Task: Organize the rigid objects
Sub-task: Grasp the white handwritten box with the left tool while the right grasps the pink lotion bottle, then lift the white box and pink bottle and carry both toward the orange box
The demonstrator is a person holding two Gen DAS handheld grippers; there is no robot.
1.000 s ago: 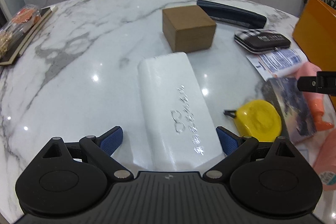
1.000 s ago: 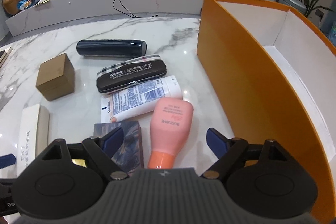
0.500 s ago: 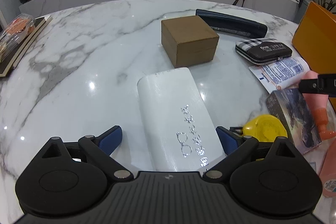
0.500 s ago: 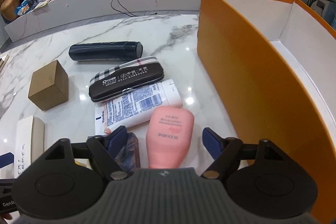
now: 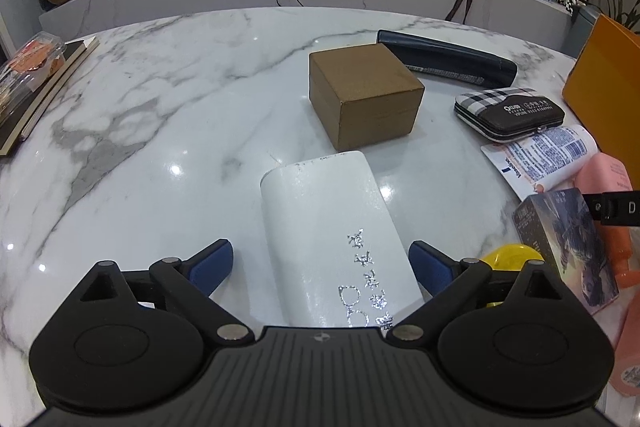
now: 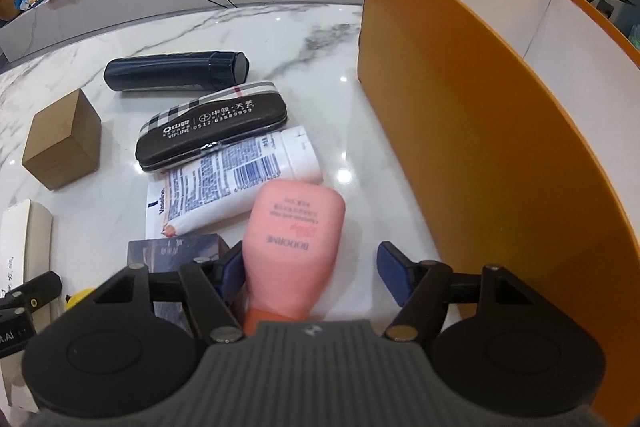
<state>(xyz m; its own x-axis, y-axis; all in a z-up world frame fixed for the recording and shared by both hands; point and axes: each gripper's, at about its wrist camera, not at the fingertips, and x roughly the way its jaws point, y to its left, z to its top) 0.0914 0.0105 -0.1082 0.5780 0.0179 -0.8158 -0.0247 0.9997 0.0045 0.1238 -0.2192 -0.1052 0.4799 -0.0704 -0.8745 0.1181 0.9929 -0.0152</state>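
Marble counter (image 5: 168,115) carries one each: brown box (image 5: 364,93), dark cylinder (image 6: 176,71), plaid case (image 6: 212,125), white tube (image 6: 236,183), white carton (image 5: 332,235). Our right hand-held gripper (image 6: 310,267) has just been closing around one pink bottle (image 6: 294,243), right pad not touching. Our left hand-held gripper (image 5: 320,265) straddles the carton, open.

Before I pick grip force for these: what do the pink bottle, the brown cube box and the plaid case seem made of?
Pink bottle: probably soft matte plastic; smooth, rounded shoulders, printed label. Brown cube box: likely paper-covered cardboard, matte, sharp edges, lid seam. Plaid case: looks like leatherette with a checked panel; metal clasp, slight sheen.
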